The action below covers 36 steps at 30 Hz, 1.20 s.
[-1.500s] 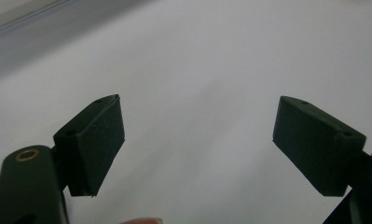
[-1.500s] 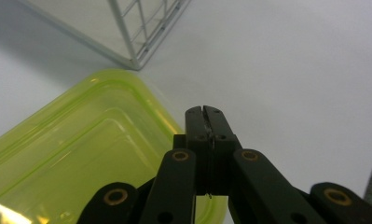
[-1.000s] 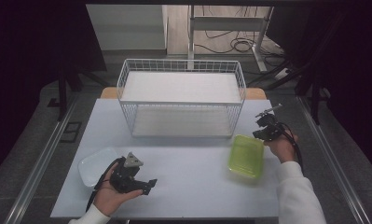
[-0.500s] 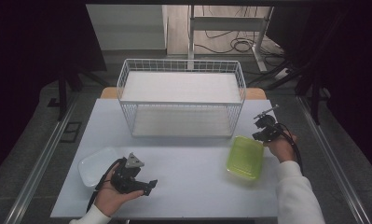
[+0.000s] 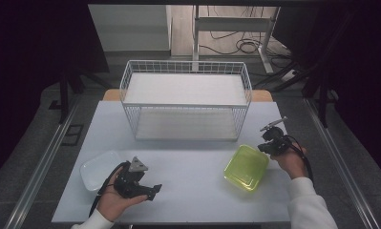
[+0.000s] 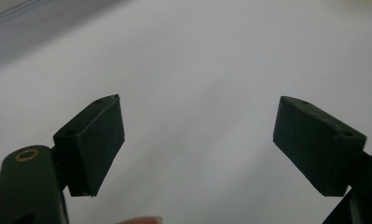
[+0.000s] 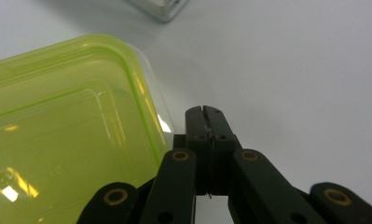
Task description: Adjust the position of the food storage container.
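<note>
— Seen on the matte pale-grey tabletop [image 5: 193,176]?
— One translucent lime-green plastic container, rounded-rectangular with a ridged glossy lid [image 5: 247,167], lying flat at the right; one milky-white shallow plastic tray with rounded corners [image 5: 96,168] at the left; one white wire-mesh basket, box-shaped [image 5: 185,99], standing at the far side, well apart from both.
— And the right gripper [image 5: 268,143]?
— Held just beside the green container's right edge, jaws pressed together with nothing between; in the right gripper view [image 7: 205,112] tips low over bare table, next to the lid's rim [image 7: 127,70]; whether touching it, cannot tell.
— Left gripper [image 5: 147,190]?
— Gripped in a hand near the front edge, close beside the white tray, lying roughly level, pointing right. Jaws spread wide [image 6: 197,140], flat black pads [image 6: 99,140] empty over smooth table.
— Counted up?
— Two grippers, two hands, one container, one tray, one basket.
</note>
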Each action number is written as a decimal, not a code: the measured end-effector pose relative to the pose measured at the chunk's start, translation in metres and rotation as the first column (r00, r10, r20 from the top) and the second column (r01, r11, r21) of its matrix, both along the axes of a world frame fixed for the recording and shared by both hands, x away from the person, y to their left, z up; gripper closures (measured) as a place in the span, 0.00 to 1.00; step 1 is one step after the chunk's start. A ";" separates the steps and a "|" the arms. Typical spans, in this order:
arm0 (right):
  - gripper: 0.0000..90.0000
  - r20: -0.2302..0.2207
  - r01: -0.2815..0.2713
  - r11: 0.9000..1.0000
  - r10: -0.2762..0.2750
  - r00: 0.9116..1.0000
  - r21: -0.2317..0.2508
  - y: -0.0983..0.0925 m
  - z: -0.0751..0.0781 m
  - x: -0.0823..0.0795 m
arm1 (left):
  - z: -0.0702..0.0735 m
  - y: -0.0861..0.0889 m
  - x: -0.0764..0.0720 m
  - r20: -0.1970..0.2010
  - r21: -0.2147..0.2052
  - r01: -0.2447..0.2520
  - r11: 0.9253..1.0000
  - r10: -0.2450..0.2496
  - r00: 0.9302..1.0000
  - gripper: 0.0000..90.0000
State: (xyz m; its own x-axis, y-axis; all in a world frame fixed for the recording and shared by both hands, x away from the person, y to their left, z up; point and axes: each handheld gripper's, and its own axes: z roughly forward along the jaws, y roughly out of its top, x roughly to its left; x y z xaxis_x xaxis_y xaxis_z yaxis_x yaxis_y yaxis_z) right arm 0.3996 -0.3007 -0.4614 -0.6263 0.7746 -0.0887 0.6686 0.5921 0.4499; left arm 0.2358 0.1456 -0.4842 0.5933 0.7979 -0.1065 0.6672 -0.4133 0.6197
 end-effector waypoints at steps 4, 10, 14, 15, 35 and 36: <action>0.99 -0.006 -0.020 1.000 0.020 1.000 0.011 0.002 -0.002 -0.015 | 0.000 0.000 0.000 -0.001 0.000 0.002 1.000 -0.002 1.000 0.18; 0.99 -0.009 -0.035 0.998 0.036 0.999 0.057 0.007 -0.007 -0.039 | -0.001 -0.002 0.000 -0.004 0.001 0.007 1.000 -0.007 1.000 0.18; 0.99 -0.007 -0.048 0.996 0.049 0.999 0.080 0.008 -0.009 -0.052 | -0.001 -0.004 -0.001 -0.005 0.002 0.008 1.000 -0.008 1.000 0.18; 0.99 -0.004 -0.051 0.995 0.052 0.999 0.083 0.008 -0.010 -0.054 | -0.002 -0.004 0.000 -0.006 0.004 0.009 1.000 -0.009 1.000 0.18; 0.99 0.099 -0.127 0.981 0.113 0.989 0.147 0.006 0.018 -0.114 | -0.001 0.000 0.000 0.002 0.003 0.001 1.000 -0.001 1.000 0.18; 0.99 0.091 -0.148 0.978 0.136 0.987 0.145 0.010 0.018 -0.121 | -0.001 0.000 0.000 0.003 0.003 0.001 1.000 -0.002 1.000 0.18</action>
